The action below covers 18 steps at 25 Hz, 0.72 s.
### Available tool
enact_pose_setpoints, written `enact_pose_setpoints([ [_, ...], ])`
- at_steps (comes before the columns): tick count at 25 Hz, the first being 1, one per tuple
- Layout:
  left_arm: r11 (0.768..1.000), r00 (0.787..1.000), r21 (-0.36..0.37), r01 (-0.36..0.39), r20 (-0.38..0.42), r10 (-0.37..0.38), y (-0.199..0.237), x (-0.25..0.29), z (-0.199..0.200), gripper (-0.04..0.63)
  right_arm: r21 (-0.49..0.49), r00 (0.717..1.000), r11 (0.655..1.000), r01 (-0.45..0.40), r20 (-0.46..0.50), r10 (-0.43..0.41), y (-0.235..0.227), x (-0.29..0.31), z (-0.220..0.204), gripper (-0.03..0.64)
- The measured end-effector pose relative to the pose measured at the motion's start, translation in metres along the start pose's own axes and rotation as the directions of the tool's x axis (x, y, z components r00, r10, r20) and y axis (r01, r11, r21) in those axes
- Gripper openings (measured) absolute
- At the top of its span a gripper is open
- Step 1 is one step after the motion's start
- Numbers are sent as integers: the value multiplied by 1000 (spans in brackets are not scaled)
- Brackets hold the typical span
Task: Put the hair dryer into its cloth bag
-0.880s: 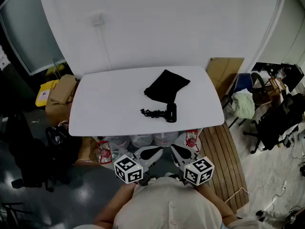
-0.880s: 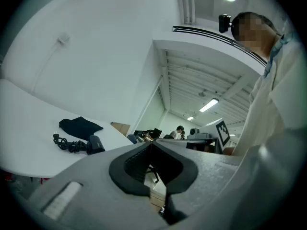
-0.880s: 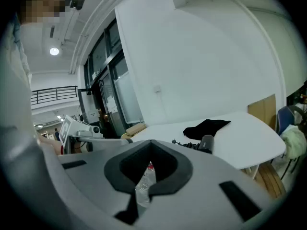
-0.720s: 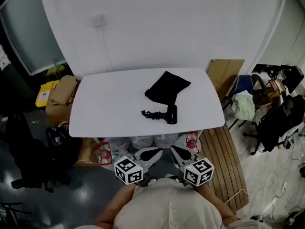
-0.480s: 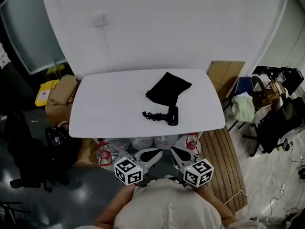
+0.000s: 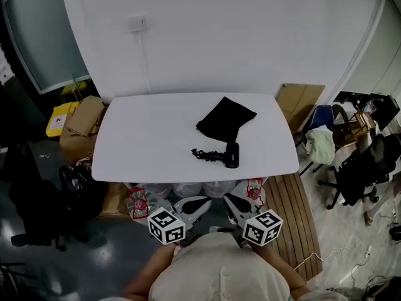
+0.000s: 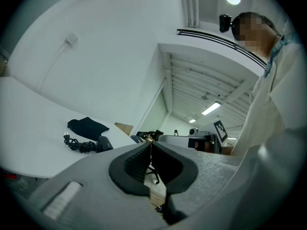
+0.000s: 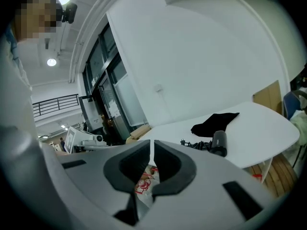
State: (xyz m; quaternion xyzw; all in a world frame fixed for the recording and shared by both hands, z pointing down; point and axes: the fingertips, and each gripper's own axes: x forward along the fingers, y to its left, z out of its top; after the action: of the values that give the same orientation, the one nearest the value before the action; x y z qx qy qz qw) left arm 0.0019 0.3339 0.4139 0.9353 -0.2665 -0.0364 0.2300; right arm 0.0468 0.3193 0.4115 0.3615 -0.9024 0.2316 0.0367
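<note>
The cloth bag is matt black fabric, softly creased. The hair dryer looks like smooth dark plastic. The desk is smooth, matt white.

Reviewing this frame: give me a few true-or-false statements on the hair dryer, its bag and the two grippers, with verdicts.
1. The hair dryer lies on the table, outside the cloth bag. True.
2. The left gripper holds the bag. False: it is shut on nothing, short of the table's near edge.
3. The cord lies bunched beside the dryer. True.
4. The right gripper is wide open. False: it is shut and empty.
5. The bag lies nearer the person than the dryer. False: it lies beyond it, toward the wall.
</note>
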Motion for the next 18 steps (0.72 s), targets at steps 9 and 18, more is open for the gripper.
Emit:
enact_pose_setpoints([
  [9, 999, 1000, -37, -20, 1, 20, 24, 6, 4, 11, 28, 1000, 999, 21, -24, -21, -16, 13, 2, 51],
  [18, 998, 998, -39, -49, -39, 47, 79, 40, 22, 11, 56, 999, 998, 0, -32, 2, -68, 65, 27, 60],
])
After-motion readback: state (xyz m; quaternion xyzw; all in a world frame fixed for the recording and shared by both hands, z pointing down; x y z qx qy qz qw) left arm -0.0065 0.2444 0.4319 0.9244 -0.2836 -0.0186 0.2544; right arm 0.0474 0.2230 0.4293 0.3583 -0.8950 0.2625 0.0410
